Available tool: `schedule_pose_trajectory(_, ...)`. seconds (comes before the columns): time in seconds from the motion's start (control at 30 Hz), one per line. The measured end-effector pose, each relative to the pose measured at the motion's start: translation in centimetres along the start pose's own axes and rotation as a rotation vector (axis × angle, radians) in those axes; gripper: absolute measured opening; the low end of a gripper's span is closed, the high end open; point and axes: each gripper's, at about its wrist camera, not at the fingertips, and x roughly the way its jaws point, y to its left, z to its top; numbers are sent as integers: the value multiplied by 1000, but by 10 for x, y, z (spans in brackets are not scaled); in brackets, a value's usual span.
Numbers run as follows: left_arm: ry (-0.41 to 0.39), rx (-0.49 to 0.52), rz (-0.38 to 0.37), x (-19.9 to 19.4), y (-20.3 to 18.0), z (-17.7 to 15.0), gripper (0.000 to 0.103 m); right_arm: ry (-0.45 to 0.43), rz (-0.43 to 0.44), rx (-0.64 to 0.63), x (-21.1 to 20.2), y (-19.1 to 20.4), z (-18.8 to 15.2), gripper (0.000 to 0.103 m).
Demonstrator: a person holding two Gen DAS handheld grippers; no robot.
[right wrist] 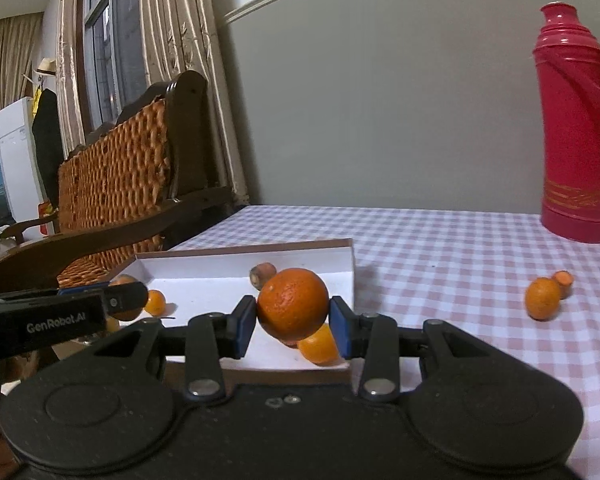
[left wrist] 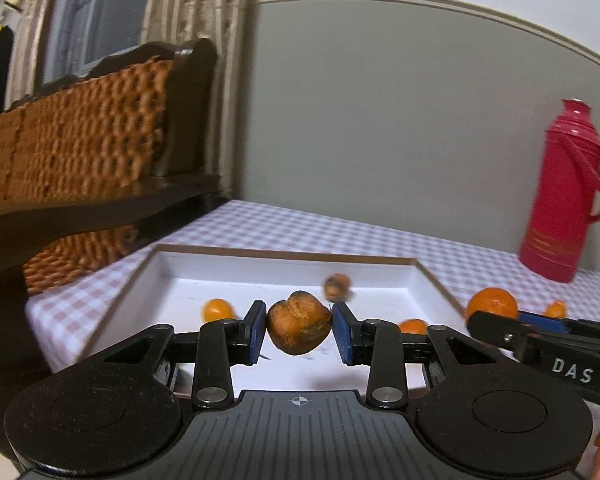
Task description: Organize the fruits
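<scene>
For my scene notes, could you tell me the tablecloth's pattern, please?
The tablecloth is pink-and-white gingham check, clearest in the right wrist view.

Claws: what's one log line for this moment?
left claw: holds shrivelled fruit | right claw: holds orange | both over tray

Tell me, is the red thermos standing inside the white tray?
No, the red thermos stands on the checked tablecloth, apart from the white tray.

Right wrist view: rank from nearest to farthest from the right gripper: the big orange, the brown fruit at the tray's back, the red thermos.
1. big orange: clamped in the right gripper, over the white tray.
2. brown fruit: behind the orange, inside the tray near its back wall.
3. red thermos: far right, standing on the checked tablecloth.
</scene>
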Motion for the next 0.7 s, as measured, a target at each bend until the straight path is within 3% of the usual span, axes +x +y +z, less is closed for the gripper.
schedule_pose_trajectory(0.27,-8,-30,80,14,25,6,36,-7,8,-12,18,12,5,32)
schedule_pose_trajectory(0.7,16,-41,138,45,38,12,36,11,-3,0,51,13,15,32)
